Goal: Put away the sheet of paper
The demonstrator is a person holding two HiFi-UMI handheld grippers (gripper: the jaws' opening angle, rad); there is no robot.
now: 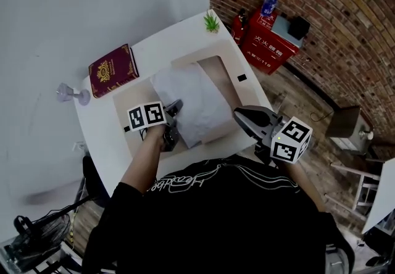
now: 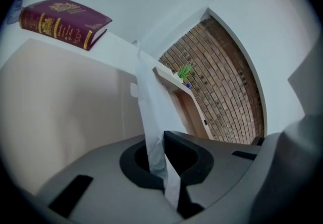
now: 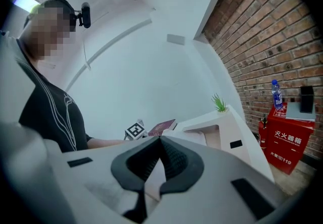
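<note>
The white sheet of paper (image 1: 188, 100) lies over the beige inset (image 1: 126, 101) of the white table (image 1: 99, 124), with its near left edge lifted. My left gripper (image 1: 177, 109) is shut on that edge. In the left gripper view the paper (image 2: 151, 112) stands edge-on, pinched between the dark jaws of the left gripper (image 2: 162, 140). My right gripper (image 1: 239, 116) hovers at the table's near right edge, beside the sheet and apart from it. Seen in its own view, the right gripper (image 3: 159, 140) is shut with nothing in it.
A maroon book (image 1: 113, 69) lies at the table's far left, also in the left gripper view (image 2: 63, 20). A small green plant (image 1: 212, 21) stands at the far corner. A red cabinet (image 1: 266, 38) with a blue bottle (image 1: 268, 3) stands against the brick wall.
</note>
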